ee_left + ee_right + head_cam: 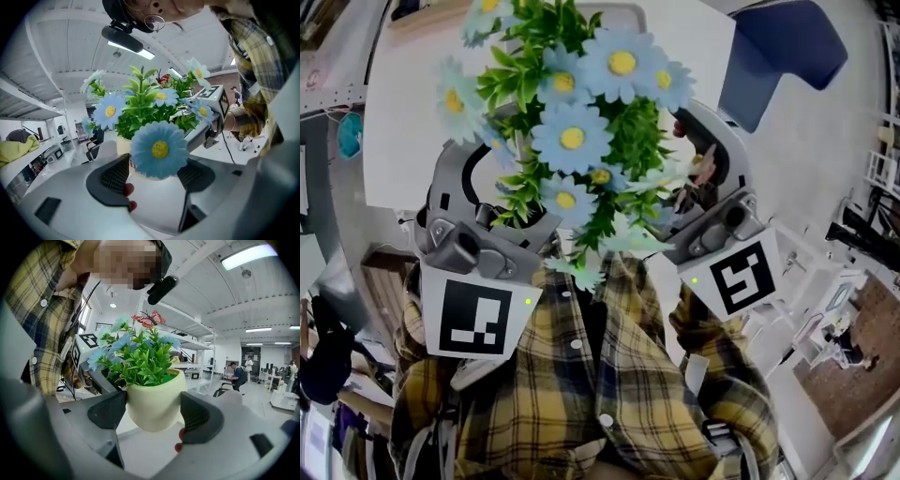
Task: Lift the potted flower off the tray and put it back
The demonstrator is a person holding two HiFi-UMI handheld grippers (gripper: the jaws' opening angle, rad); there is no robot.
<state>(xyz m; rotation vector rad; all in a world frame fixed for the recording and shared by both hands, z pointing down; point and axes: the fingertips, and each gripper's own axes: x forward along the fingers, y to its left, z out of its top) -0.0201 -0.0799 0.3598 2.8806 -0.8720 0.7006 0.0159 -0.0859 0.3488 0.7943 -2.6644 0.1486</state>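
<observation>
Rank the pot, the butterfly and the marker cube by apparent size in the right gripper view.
1. The pot is clearly the largest, though it also sits closest to the camera.
2-3. The butterfly and the marker cube look about alike. The cube is partly hidden by leaves, so I won't rank them.

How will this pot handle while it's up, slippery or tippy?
Probably slippery: the pot looks smooth, rounded and tapers downward in the right gripper. Likely top-heavy too, as the flowers spread wider than it.
</observation>
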